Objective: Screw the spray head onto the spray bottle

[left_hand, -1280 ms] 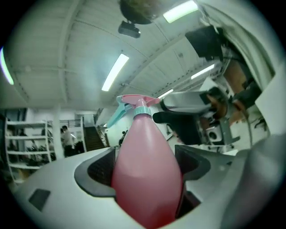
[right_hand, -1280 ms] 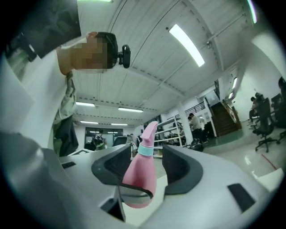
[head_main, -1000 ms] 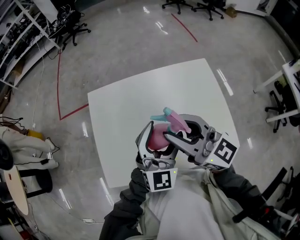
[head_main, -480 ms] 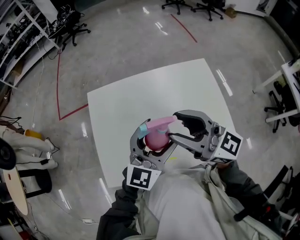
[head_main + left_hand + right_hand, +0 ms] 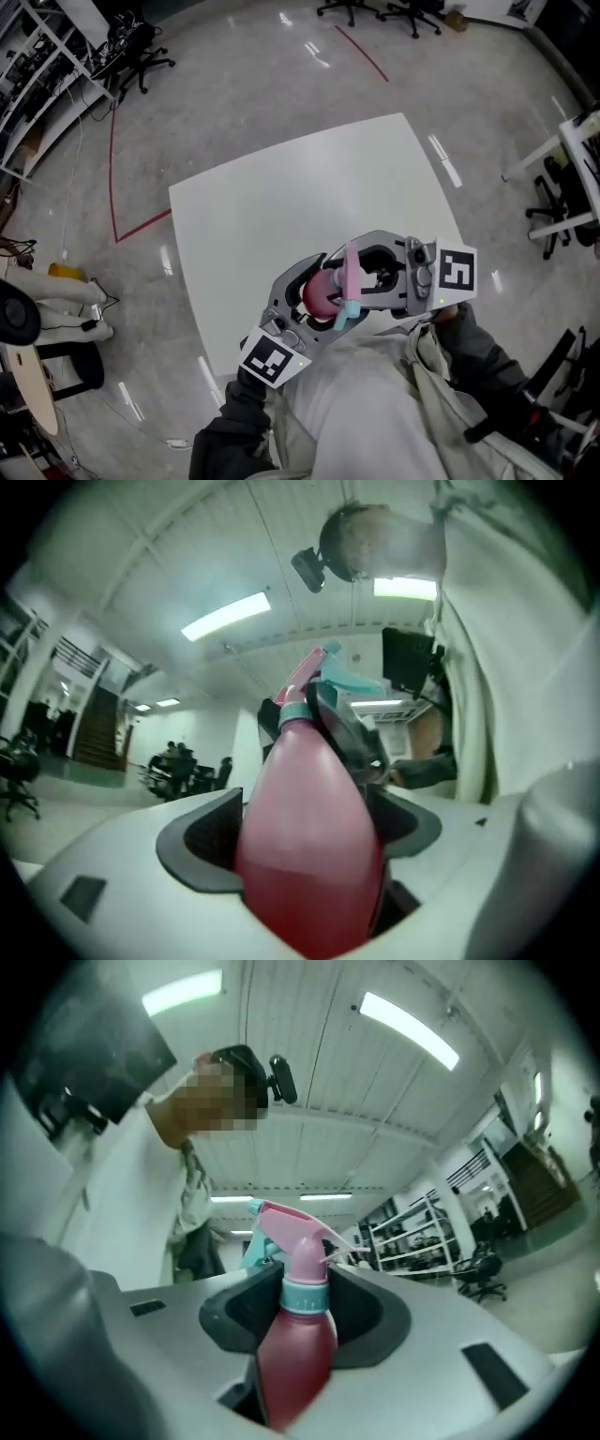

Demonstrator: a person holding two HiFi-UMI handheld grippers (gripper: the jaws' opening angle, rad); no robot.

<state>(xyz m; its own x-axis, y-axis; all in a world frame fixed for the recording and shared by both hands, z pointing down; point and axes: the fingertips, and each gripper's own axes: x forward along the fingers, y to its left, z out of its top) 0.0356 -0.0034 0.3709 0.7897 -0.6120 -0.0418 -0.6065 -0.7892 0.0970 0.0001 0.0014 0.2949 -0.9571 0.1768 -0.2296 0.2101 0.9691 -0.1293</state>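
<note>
A pink spray bottle point(image 5: 319, 292) is held up over the near edge of the white table point(image 5: 281, 197). My left gripper point(image 5: 314, 281) is shut on its wide body point(image 5: 309, 836). The pink and teal spray head point(image 5: 352, 281) sits on the neck, with its nozzle pointing toward the person. My right gripper point(image 5: 361, 277) comes in from the right. Its jaws are closing, and the teal collar point(image 5: 305, 1296) lies between the dark pads point(image 5: 361, 1321), which touch it on both sides. The trigger and nozzle point(image 5: 295, 1237) stick up past the jaws.
Office chairs point(image 5: 141, 56) and shelving point(image 5: 37, 56) stand at the far left, and more chairs point(image 5: 384, 11) at the back. Red tape point(image 5: 114, 169) marks the floor. Another white table point(image 5: 577, 131) is at the right edge. The person's torso point(image 5: 356, 422) lies right below the grippers.
The spray head has turned: its nozzle pointed up-left, then left, and now points down toward the person. The left gripper's marker cube has swung leftward and the right gripper has shifted slightly.
</note>
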